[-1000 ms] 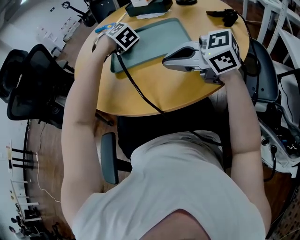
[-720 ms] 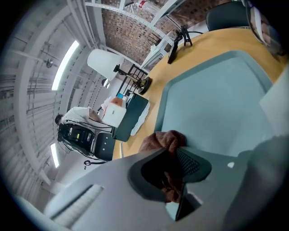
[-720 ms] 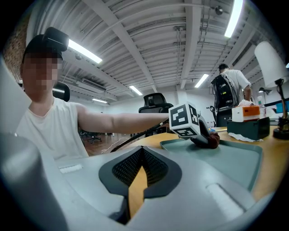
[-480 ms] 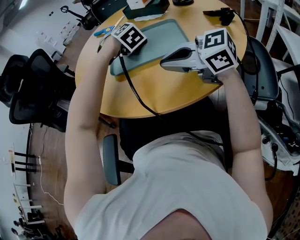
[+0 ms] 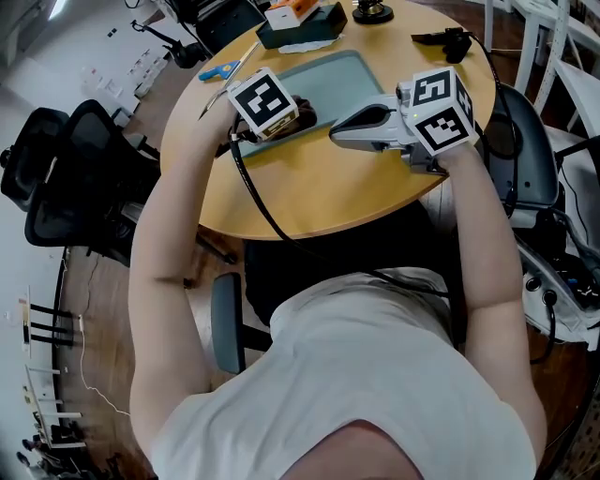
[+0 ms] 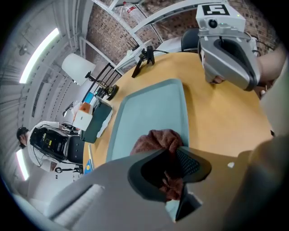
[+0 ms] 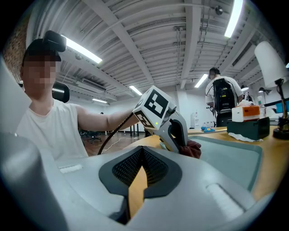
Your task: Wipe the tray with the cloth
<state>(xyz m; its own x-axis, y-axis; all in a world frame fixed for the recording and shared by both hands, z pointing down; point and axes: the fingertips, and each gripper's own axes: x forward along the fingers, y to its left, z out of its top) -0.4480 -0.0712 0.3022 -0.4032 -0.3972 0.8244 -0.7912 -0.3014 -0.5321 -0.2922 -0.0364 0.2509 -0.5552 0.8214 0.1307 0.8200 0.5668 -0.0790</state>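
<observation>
A teal tray [image 5: 342, 80] lies on the round wooden table [image 5: 319, 187]. My left gripper [image 5: 292, 120] points down at the tray's near left part and is shut on a dark red cloth [image 5: 304, 116]. In the left gripper view the cloth [image 6: 156, 139] bunches between the jaws [image 6: 174, 155] and rests on the tray [image 6: 151, 106]. My right gripper [image 5: 336, 131] hovers level over the tray's near edge, shut and holding nothing. The right gripper view shows its jaws [image 7: 142, 152] closed, with the left gripper [image 7: 174, 131] and cloth [image 7: 194, 149] ahead.
Blue-handled scissors [image 5: 217, 70] lie on the table left of the tray. A black box [image 5: 300, 26] with small items sits beyond it, and a black clamp [image 5: 448, 39] at the far right. Office chairs [image 5: 66, 178] stand left of the table.
My left gripper has slid with the cloth from the tray's far left edge toward me and slightly right. The right gripper has stayed where it was.
</observation>
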